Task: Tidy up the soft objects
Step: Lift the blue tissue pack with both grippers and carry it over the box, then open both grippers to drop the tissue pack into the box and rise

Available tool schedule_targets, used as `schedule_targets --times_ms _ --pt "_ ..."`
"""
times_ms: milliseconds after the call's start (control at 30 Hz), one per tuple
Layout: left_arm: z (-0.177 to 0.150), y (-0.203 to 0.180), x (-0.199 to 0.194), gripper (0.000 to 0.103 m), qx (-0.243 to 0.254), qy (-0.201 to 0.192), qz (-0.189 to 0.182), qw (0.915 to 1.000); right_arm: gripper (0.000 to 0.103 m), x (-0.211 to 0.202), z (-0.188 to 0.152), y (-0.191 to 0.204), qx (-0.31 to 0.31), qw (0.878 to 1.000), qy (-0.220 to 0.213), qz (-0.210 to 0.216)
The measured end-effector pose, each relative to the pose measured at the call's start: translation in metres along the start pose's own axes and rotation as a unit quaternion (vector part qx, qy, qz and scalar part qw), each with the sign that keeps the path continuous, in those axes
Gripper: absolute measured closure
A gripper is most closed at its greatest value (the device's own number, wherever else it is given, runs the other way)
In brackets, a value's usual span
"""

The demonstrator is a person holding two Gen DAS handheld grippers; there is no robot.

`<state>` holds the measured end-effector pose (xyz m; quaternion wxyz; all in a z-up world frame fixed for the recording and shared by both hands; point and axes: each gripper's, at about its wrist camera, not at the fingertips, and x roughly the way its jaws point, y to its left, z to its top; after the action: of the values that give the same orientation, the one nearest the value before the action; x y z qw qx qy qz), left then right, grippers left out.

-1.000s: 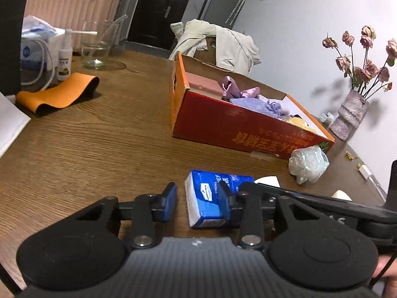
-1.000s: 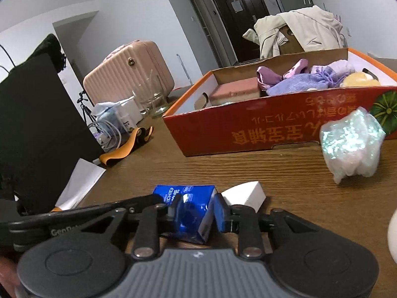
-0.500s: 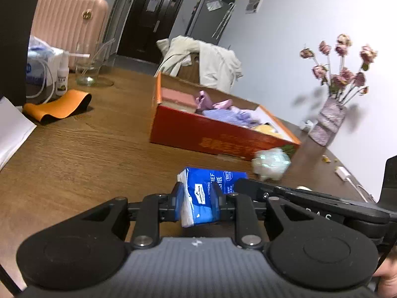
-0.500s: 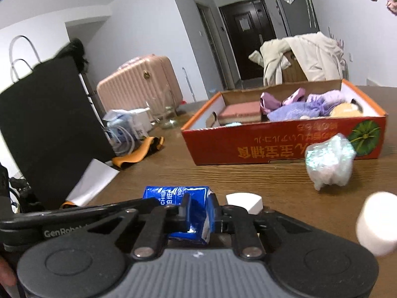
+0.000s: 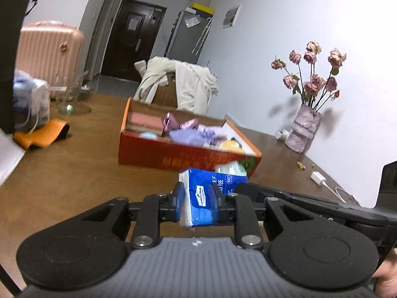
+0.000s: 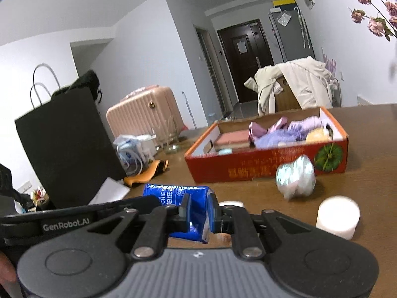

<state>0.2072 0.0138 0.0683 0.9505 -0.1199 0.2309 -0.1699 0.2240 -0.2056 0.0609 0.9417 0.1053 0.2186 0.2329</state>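
Note:
A blue tissue pack (image 5: 223, 181) hangs above the wooden table, held at both ends. My left gripper (image 5: 199, 198) is shut on one end, its pads pressing into the soft wrapper. In the right wrist view my right gripper (image 6: 198, 209) is shut on the other end of the pack (image 6: 168, 193). Beyond it stands the open red cardboard box (image 5: 173, 156), with a pink sponge, purple cloths and a yellow item inside. An iridescent wrapped bundle (image 6: 295, 178) lies on the table against the box's front wall (image 6: 248, 171).
A white cylinder (image 6: 337, 216) stands on the table near my right gripper. A vase of dried roses (image 5: 302, 131) and a white charger (image 5: 318, 177) sit at the far right. An orange band (image 5: 39, 136), a glass (image 5: 72, 99) and a black bag (image 6: 64, 149) occupy the left.
Both grippers closed onto the blue tissue pack and lifted it off the table. Both views now look from higher up, with the box lower in frame.

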Motion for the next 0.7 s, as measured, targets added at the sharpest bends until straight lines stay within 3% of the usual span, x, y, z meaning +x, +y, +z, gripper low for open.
schedule_targets --times_ms 167,400,467,700 --pt "0.064 0.012 0.048 0.081 0.003 -0.009 -0.015 0.9998 0.090 0.044 0.065 -0.021 -0.008 1.000 -0.003 0.003" --pt "0.145 0.052 0.170 0.081 -0.009 0.043 0.008 0.9990 0.090 0.174 0.144 -0.071 0.045 0.996 0.071 -0.016" --pt "0.153 0.066 0.202 0.083 -0.015 0.064 0.023 0.9975 0.090 0.214 0.150 -0.086 0.072 0.992 0.100 -0.025" --pt "0.134 0.082 0.268 0.082 0.058 0.126 0.087 0.9865 0.088 0.304 0.120 -0.109 0.115 0.976 0.177 -0.052"
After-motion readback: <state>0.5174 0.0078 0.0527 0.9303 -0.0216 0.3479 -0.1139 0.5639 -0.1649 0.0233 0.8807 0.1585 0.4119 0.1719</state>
